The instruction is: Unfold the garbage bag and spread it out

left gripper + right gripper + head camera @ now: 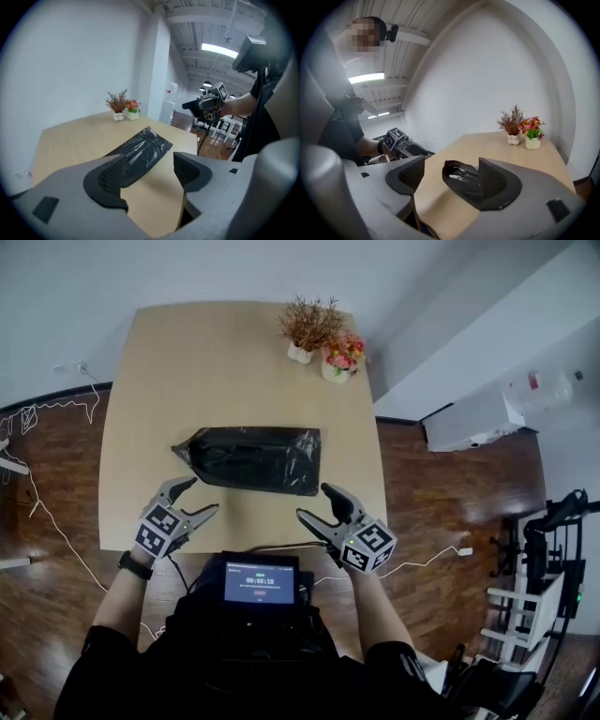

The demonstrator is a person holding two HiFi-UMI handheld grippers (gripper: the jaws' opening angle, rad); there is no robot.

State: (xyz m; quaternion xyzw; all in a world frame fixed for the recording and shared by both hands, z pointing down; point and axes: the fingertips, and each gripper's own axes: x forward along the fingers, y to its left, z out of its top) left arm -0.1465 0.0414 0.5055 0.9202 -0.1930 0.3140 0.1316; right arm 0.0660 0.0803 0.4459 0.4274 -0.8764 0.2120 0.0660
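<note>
Garbage bag (251,458) sat flat on the table (187,362) just ahead of both jaws, left gripper (202,495) and right gripper (314,501) spread wide, pinching nothing, guessing either lining up or letting go.

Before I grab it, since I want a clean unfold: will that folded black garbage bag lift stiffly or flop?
The garbage bag looks like thin, wrinkled film lying flat, so it will probably droop from any pinched edge. Its glossy sheen suggests it may slip when gripped.
</note>
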